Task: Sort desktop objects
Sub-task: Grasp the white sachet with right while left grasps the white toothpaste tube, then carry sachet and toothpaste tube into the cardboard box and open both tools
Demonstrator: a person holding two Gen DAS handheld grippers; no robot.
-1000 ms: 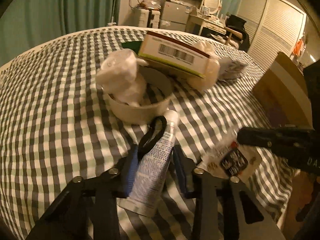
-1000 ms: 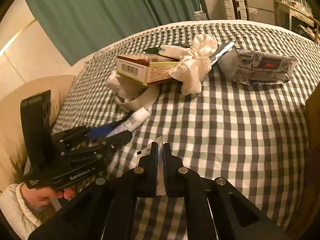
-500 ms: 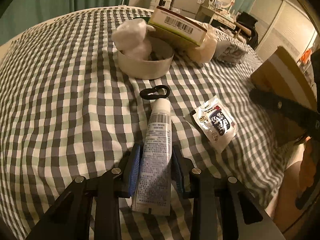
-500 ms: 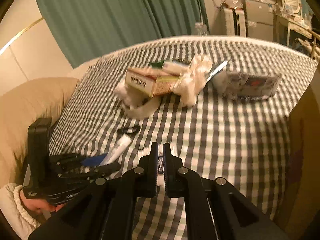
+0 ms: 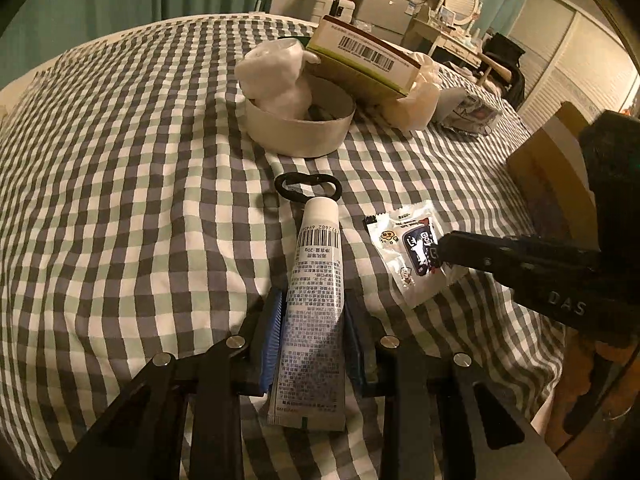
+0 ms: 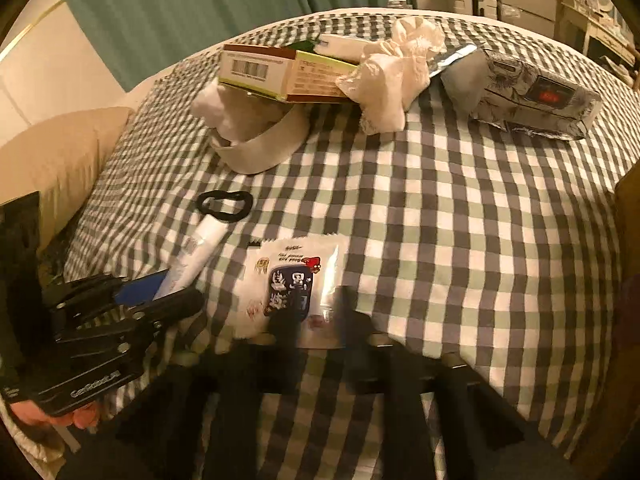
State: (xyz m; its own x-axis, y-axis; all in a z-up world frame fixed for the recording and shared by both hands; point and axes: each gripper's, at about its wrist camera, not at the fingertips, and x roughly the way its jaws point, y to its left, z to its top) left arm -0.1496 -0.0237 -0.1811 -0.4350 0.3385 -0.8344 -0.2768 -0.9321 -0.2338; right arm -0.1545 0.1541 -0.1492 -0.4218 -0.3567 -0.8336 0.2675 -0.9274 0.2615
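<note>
A white tube (image 5: 316, 280) with a barcode lies on the checked tablecloth between the blue pads of my left gripper (image 5: 314, 308), which is shut on it; it also shows in the right wrist view (image 6: 196, 256). A white snack sachet (image 5: 412, 252) lies flat to its right. My right gripper (image 6: 316, 304) is open, its blurred fingers over the sachet's (image 6: 296, 284) near edge. A black hair tie (image 5: 308, 186) lies just beyond the tube's cap.
A white bowl (image 5: 300, 132) holds a crumpled white bag. A barcoded carton (image 5: 368, 60) rests on its far rim. A cream cloth (image 6: 392, 80) and a silver packet (image 6: 528, 92) lie farther back. A brown box (image 5: 560, 176) stands at the right edge.
My right gripper has opened and let the sachet down flat on the cloth. My left gripper drew back with the tube, away from the bowl and hair tie.
</note>
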